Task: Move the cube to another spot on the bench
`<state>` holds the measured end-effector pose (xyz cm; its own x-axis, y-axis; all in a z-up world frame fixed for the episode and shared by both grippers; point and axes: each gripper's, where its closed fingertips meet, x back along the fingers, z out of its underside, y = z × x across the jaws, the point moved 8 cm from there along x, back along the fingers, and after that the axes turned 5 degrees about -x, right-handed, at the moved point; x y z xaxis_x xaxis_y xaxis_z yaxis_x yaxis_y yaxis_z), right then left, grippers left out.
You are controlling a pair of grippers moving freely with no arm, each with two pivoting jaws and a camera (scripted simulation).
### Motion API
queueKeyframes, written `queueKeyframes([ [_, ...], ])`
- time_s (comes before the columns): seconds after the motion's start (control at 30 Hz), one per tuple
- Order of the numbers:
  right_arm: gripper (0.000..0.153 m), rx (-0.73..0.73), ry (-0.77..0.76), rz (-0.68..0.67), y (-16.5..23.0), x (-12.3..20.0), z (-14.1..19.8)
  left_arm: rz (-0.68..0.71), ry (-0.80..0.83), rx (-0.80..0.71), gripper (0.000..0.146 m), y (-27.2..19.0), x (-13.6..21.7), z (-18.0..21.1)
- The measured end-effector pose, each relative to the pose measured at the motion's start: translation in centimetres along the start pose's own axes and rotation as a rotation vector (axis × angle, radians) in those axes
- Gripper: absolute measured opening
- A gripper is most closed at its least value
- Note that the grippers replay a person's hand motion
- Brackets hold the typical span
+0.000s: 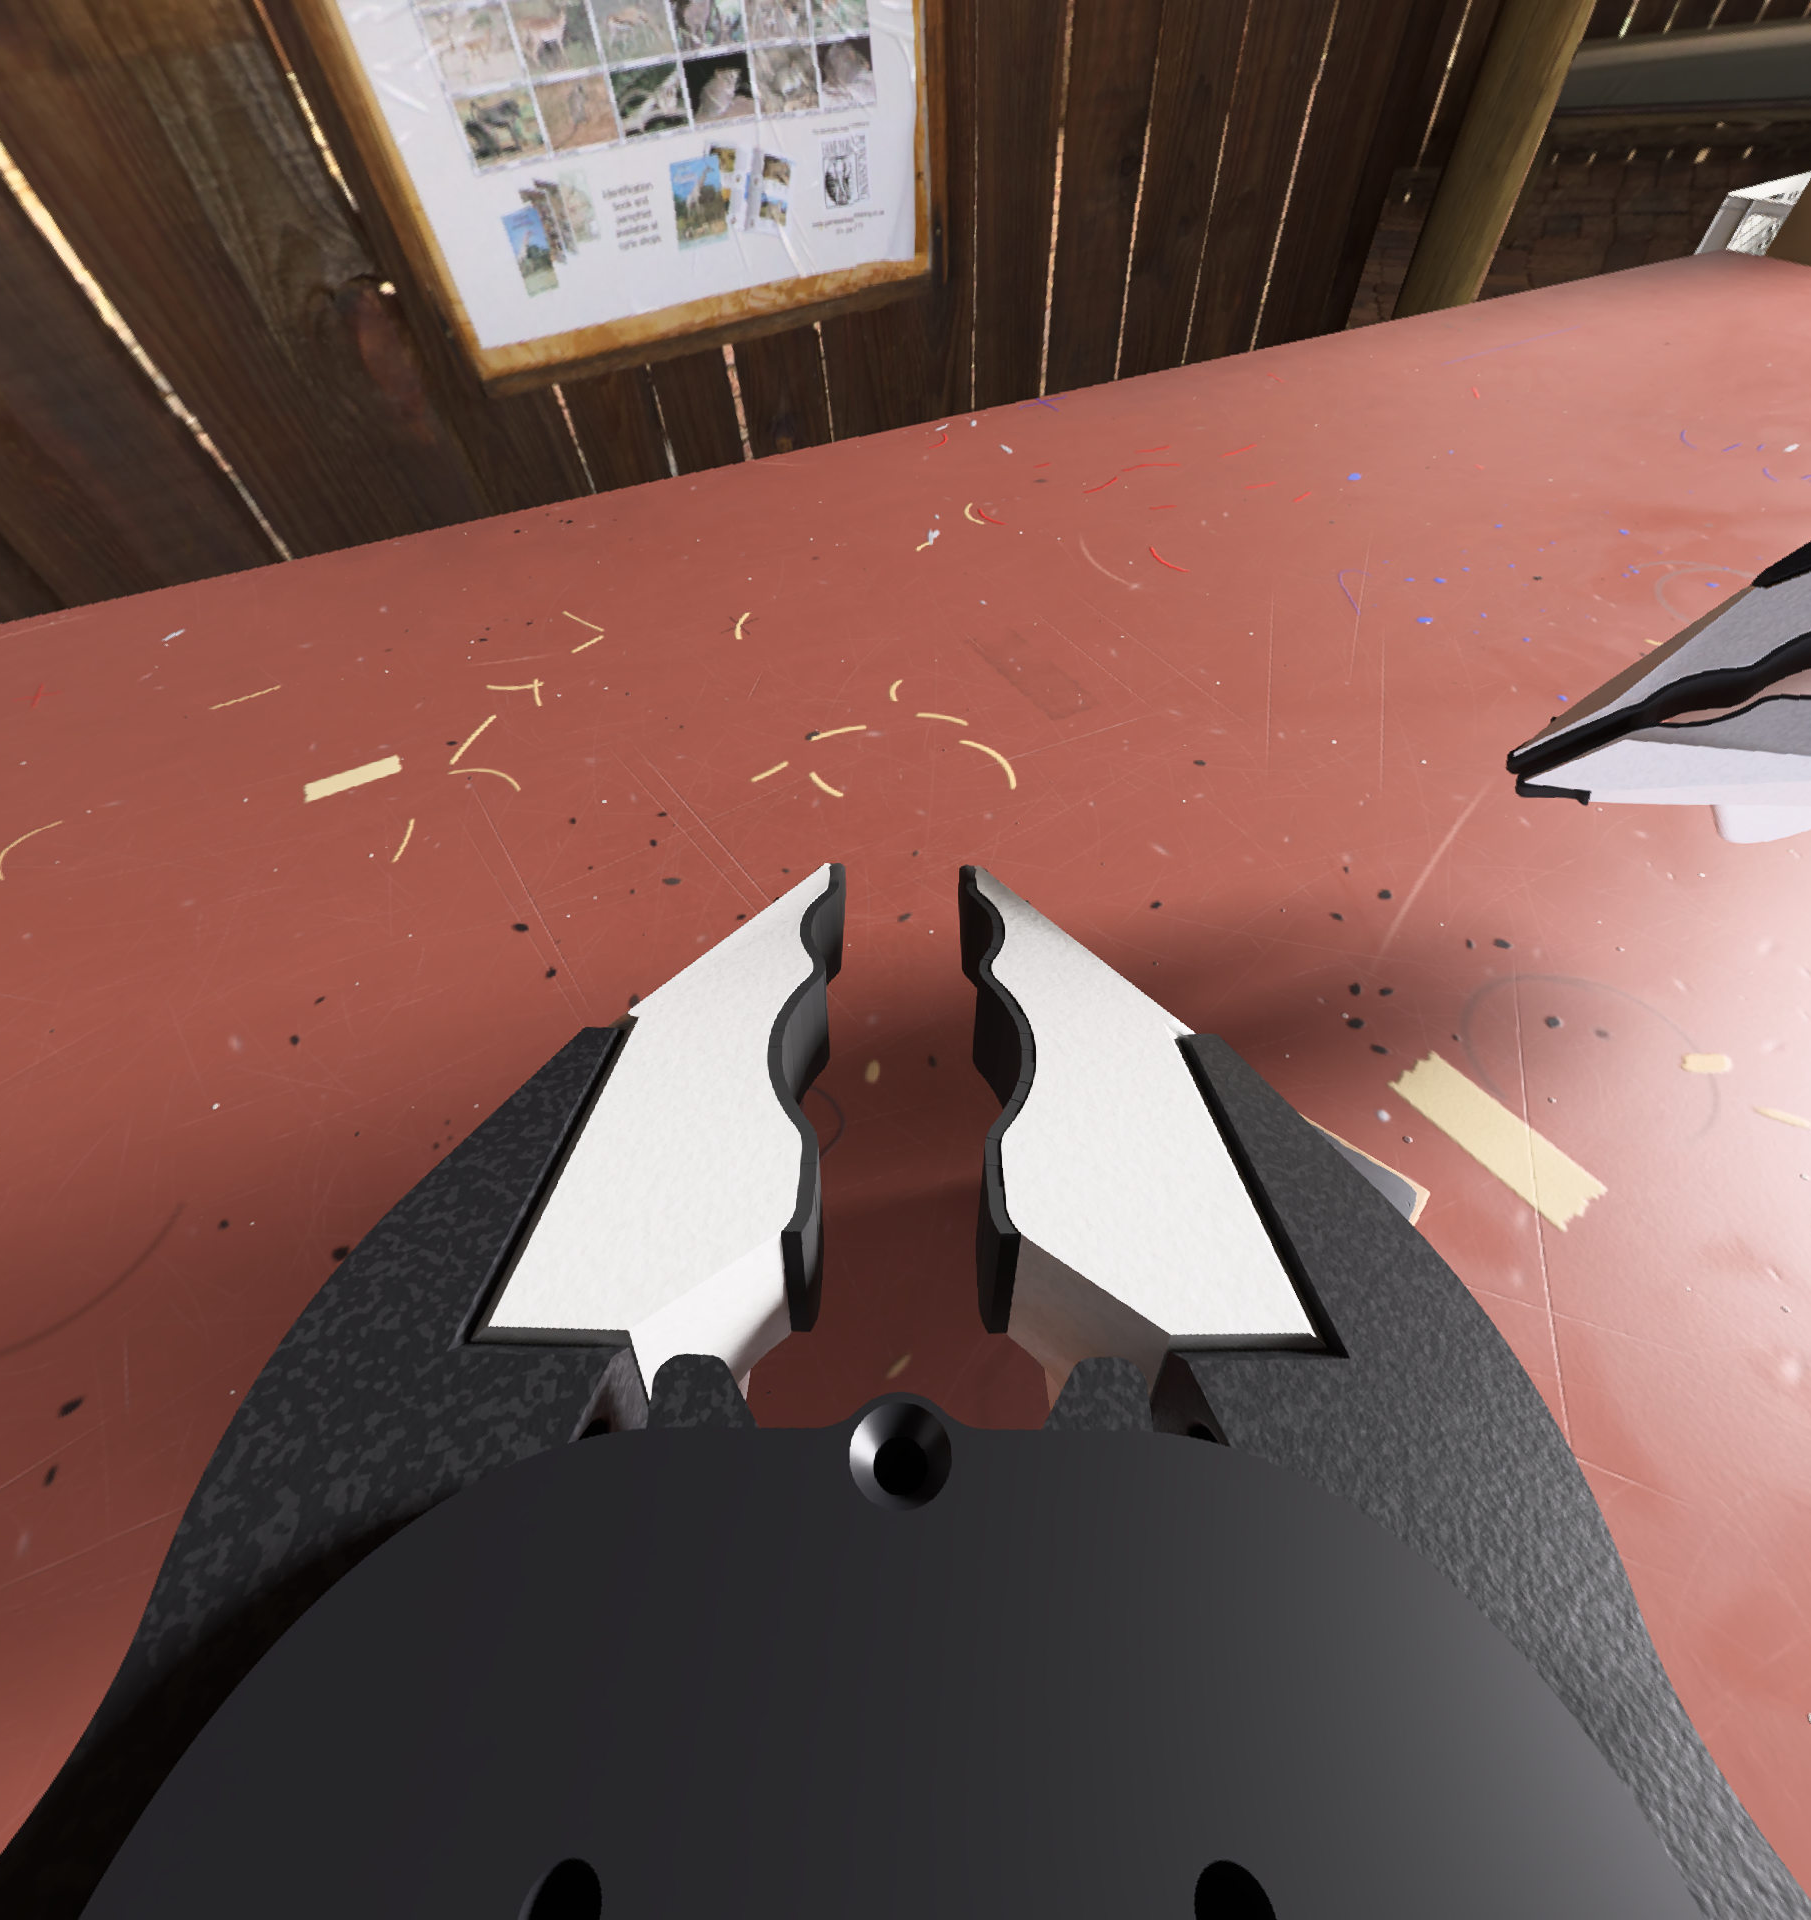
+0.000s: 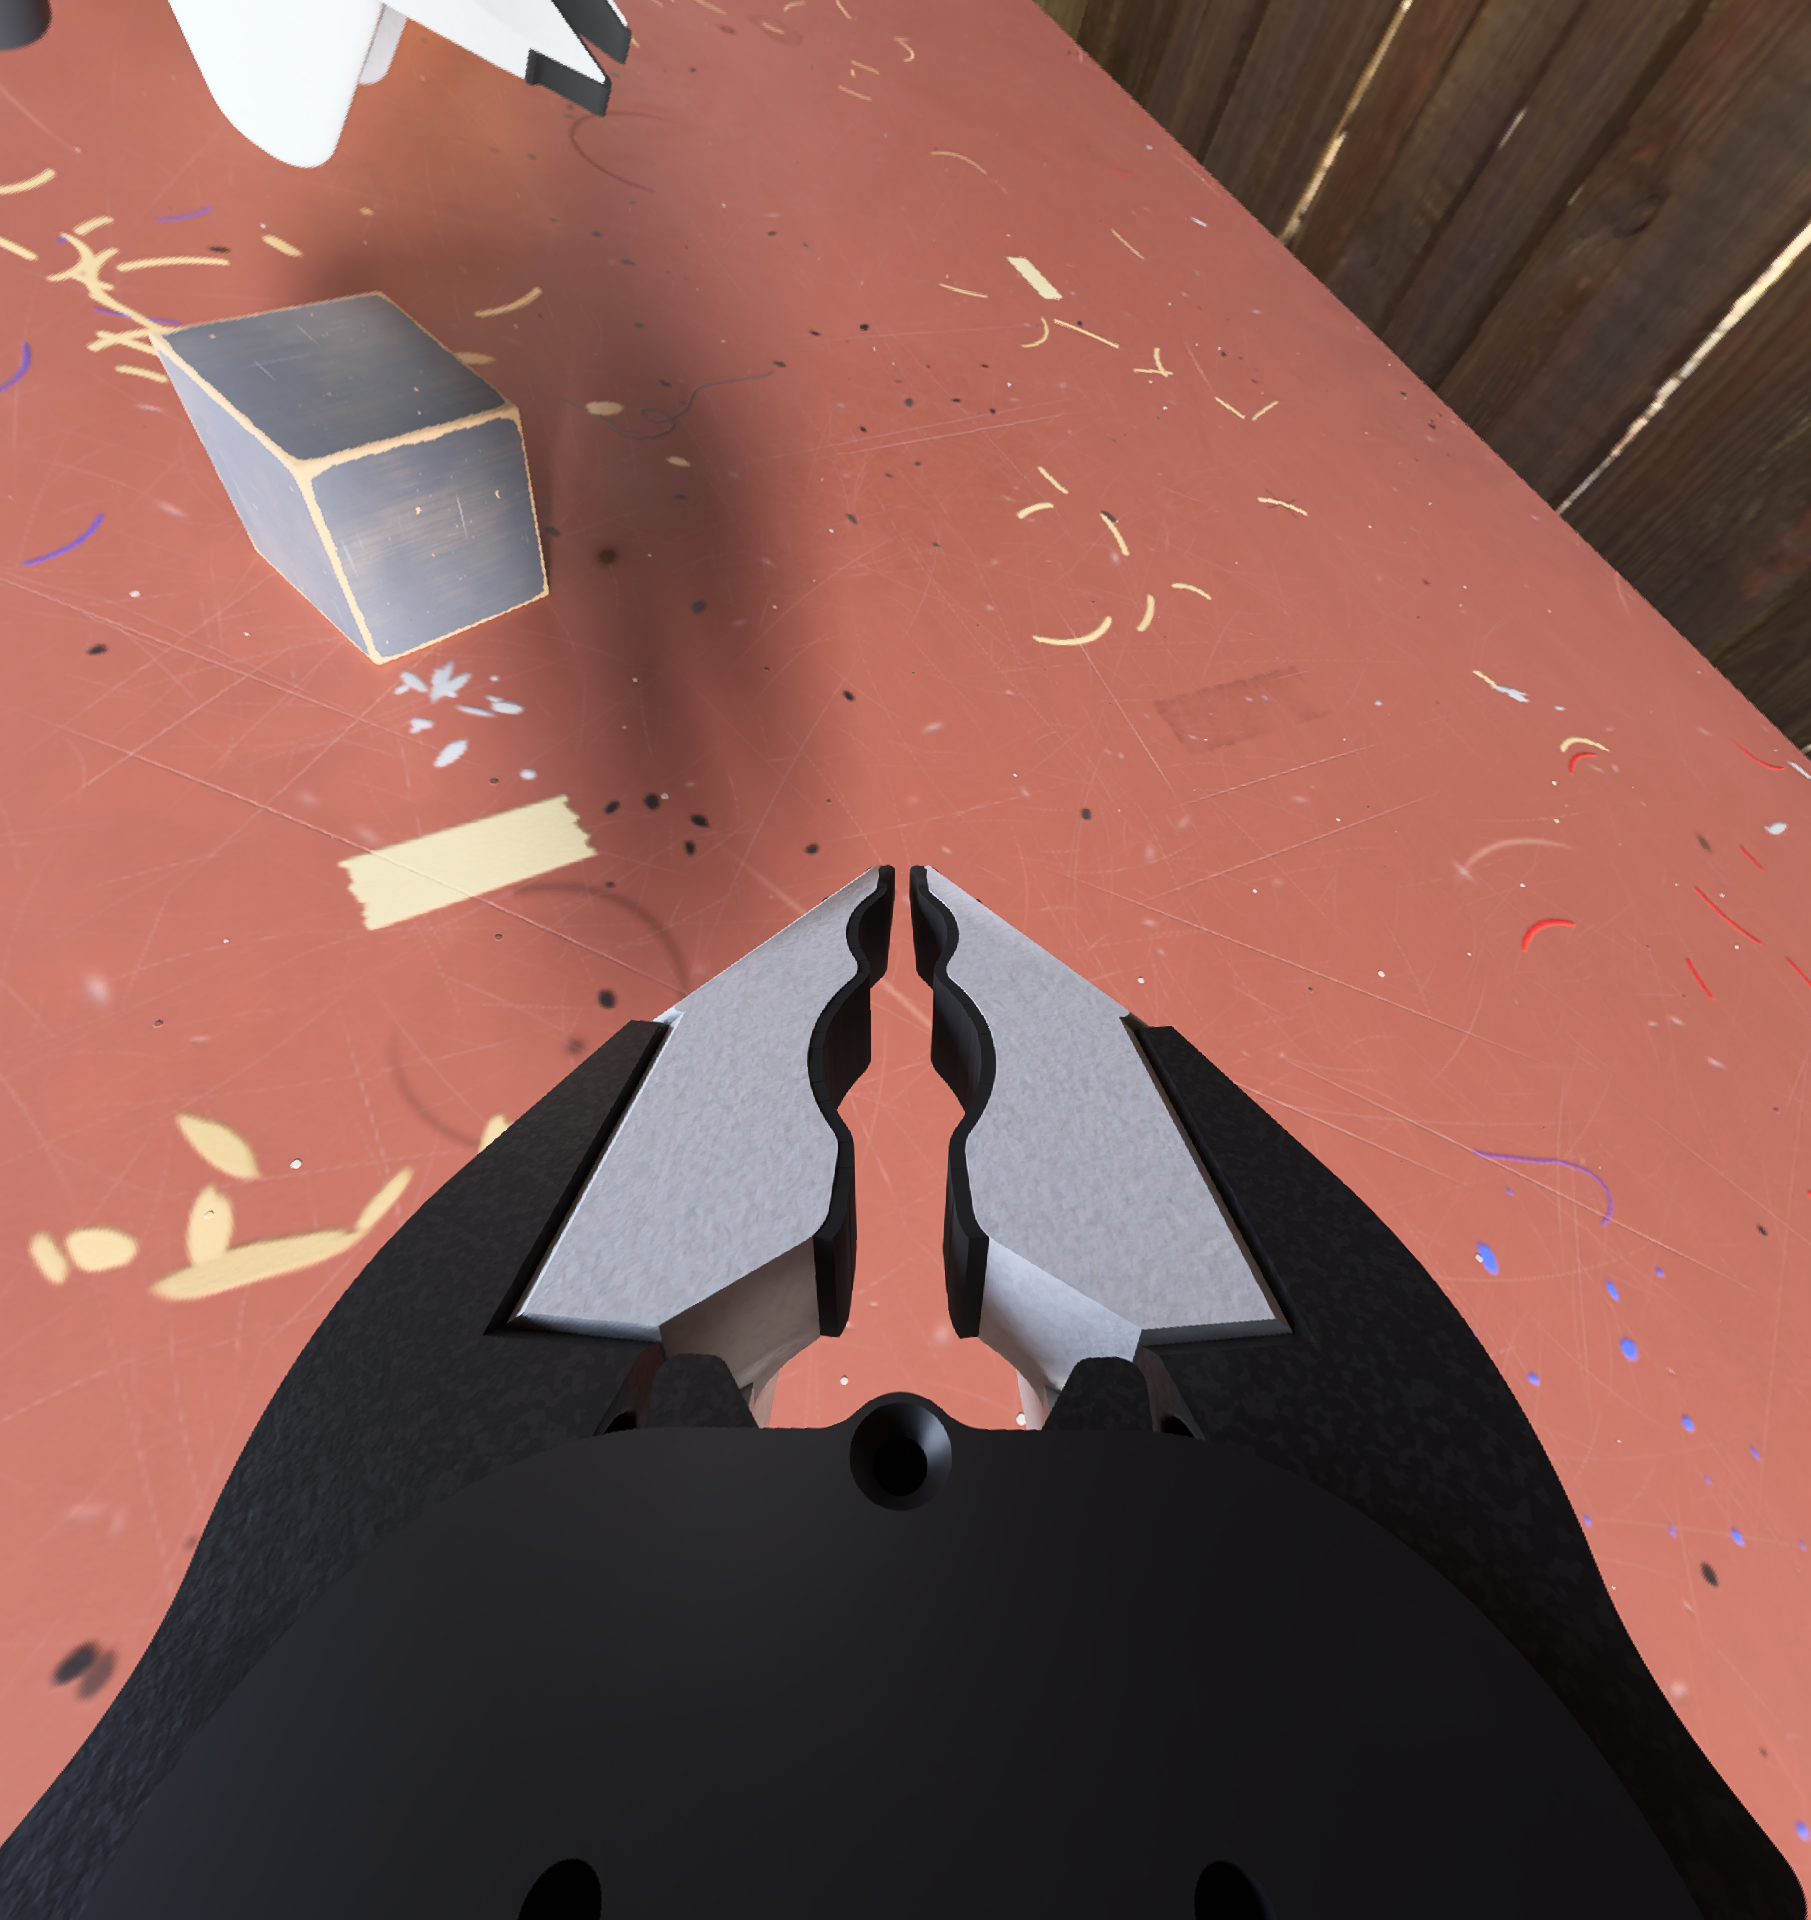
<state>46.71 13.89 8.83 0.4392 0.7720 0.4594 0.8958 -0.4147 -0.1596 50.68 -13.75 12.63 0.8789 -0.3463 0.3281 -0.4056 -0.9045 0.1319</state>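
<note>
The cube (image 2: 361, 468) is dark grey with worn tan edges and rests on the reddish bench (image 2: 1088, 727), far left in the right wrist view. My left gripper (image 1: 901, 883) is open and empty above the bench. A small corner of the cube (image 1: 1391, 1179) peeks out beside its right finger; the rest is hidden under it. My right gripper (image 2: 902, 878) is shut and empty, to the right of the cube and apart from it. The left gripper also shows at the top of the right wrist view (image 2: 579, 73), past the cube. The right gripper shows at the right edge of the left wrist view (image 1: 1524, 769).
A dark wooden plank wall (image 1: 880, 364) with a framed poster (image 1: 652, 156) runs along the bench's far edge; it also shows in the right wrist view (image 2: 1607, 260). Strips of tan tape (image 2: 465, 857) and paint marks lie flat on the bench.
</note>
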Motion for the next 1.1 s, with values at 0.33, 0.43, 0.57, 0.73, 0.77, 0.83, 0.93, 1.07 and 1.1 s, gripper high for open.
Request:
queueKeyframes([
  [0.33, 0.018, -0.015, -0.104, 0.044, -1.9, 3.3, 0.9, -0.005, 0.004, -0.013, 0.021, 0.0, -0.1, 0.1],
  [0.43, 0.044, -0.114, -0.143, 0.042, -2.7, 3.8, 0.7, -0.015, -0.004, -0.026, 0.021, -0.1, 0.1, -0.1],
  [0.57, 0.066, -0.142, -0.133, 0.056, -3.0, 3.9, 0.8, -0.021, -0.028, -0.029, 0.021, -0.1, 0.4, -0.3],
  [0.73, 0.066, -0.118, -0.142, 0.076, -3.1, 3.8, 0.8, -0.066, -0.061, -0.048, 0.038, 0.3, 1.2, -0.3],
  [0.77, 0.065, -0.106, -0.142, 0.088, -3.2, 3.8, 1.0, -0.084, -0.078, -0.042, 0.053, 0.3, 1.5, -0.4],
  [0.83, 0.064, -0.114, -0.138, 0.097, -3.5, 3.7, 1.4, -0.062, -0.101, 0.002, 0.075, 0.4, 2.0, -0.2],
  [0.93, 0.065, -0.184, -0.141, 0.068, -4.0, 3.4, 1.8, 0.005, -0.096, 0.110, 0.090, 0.5, 3.0, 0.1],
  [1.07, 0.073, -0.215, -0.133, 0.072, -4.0, 3.2, 1.8, 0.175, -0.035, 0.103, 0.096, -0.4, 4.6, 0.1],
  [1.1, 0.074, -0.208, -0.128, 0.075, -3.9, 3.1, 1.8, 0.221, -0.006, 0.090, 0.094, -0.7, 4.9, 0.0],
])
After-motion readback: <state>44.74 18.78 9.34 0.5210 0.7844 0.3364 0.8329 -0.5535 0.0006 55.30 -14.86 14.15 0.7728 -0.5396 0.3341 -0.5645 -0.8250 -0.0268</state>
